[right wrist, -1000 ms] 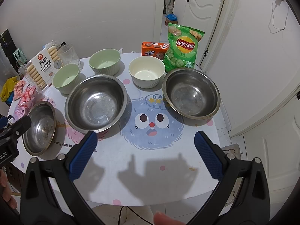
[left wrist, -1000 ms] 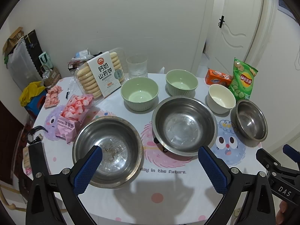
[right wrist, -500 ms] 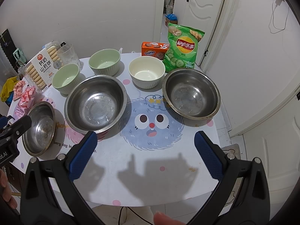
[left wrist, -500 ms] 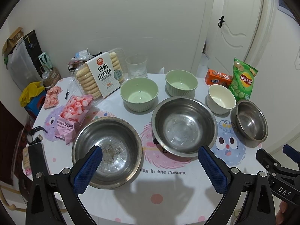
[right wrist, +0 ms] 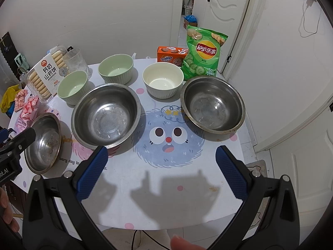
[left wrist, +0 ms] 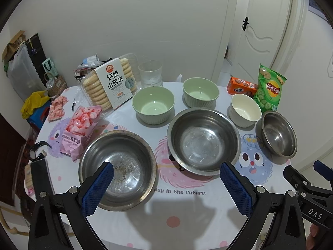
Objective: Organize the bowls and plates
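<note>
Three steel bowls stand on the table: a left one with crumbs (left wrist: 117, 169), a large middle one (left wrist: 204, 140) and a right one (right wrist: 212, 104). Behind them are two green ribbed bowls (left wrist: 153, 104) (left wrist: 200, 91) and a cream bowl (right wrist: 163, 82). My left gripper (left wrist: 166, 189) hovers open over the near table edge, its left pad in front of the crumbed bowl. Over the blue monster print, my right gripper (right wrist: 161, 171) hangs open with nothing between its pads.
Along the back stand a biscuit tray (left wrist: 110, 83), a clear glass (left wrist: 150, 74), an orange Ovaltine box (right wrist: 171, 55) and a green Lay's bag (right wrist: 205, 52). Pink candy bags (left wrist: 80, 129) lie at the left. A white door (right wrist: 224, 6) and wall close the right side.
</note>
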The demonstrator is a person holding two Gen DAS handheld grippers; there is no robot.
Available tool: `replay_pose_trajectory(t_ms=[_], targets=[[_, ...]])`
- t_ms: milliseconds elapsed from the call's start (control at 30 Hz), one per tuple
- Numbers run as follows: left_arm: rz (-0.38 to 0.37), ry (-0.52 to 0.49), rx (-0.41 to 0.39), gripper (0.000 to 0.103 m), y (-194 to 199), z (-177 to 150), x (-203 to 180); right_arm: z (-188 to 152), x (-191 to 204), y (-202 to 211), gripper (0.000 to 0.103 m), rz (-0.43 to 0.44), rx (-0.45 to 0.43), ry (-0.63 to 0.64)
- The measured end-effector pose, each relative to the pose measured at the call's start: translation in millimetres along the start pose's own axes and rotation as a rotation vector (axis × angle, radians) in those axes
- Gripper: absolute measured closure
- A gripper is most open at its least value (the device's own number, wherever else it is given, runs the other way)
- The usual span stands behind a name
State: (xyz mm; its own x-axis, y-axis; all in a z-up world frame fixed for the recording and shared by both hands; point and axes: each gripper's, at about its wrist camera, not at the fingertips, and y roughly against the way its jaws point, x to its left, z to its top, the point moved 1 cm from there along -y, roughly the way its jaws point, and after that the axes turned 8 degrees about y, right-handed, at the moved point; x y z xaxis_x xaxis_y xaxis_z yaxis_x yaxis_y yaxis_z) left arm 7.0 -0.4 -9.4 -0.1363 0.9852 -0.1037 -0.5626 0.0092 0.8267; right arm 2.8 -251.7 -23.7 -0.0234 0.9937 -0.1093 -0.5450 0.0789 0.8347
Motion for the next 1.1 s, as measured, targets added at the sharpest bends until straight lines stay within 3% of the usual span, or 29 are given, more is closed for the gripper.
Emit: replay_pose_trajectory(t_ms=[1100], targets=[[0.000, -0.002, -0.001, 0.000, -1.5, 1.5, -2.2, 2.1, -1.8, -6.7, 0.000, 0.002, 0.005, 0.000]])
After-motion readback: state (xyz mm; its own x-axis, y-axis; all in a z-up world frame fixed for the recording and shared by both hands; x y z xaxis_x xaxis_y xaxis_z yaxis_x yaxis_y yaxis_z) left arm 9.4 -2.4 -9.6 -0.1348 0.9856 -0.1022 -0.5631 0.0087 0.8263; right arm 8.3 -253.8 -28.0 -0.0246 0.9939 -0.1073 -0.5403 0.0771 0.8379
